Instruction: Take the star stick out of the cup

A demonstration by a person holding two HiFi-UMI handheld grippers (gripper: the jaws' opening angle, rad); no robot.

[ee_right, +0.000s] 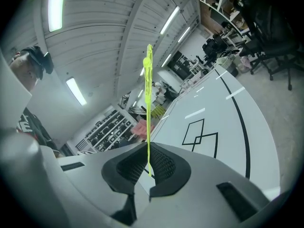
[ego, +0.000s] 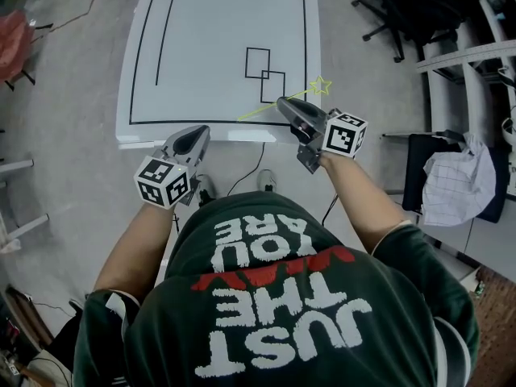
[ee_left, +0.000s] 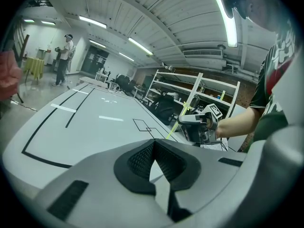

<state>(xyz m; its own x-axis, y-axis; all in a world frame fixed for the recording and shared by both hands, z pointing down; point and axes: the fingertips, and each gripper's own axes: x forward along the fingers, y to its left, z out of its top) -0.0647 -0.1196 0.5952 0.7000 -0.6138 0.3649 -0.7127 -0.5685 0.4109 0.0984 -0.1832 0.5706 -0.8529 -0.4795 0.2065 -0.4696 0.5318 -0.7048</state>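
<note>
A thin yellow-green star stick (ego: 274, 106) is pinched between the jaws of my right gripper (ego: 284, 105), which is shut on it. Its star end (ego: 321, 85) hangs just past the white table's (ego: 201, 22) right edge, and the other end points left over the table front. In the right gripper view the stick (ee_right: 148, 113) rises straight up out of the right gripper (ee_right: 148, 169). My left gripper (ego: 196, 135) hovers at the table's front edge, shut with nothing in it. The left gripper view shows the left gripper (ee_left: 153, 172) with the right gripper (ee_left: 198, 126) and stick (ee_left: 176, 123) beyond. No cup is in view.
Black tape lines and two overlapping taped squares (ego: 265, 74) mark the table top. Office chairs (ego: 403, 6) stand at the back right, and a white cloth (ego: 455, 180) lies over a seat to the right. A cable (ego: 246, 176) runs on the floor below the table front. A person (ee_left: 63, 61) stands far off.
</note>
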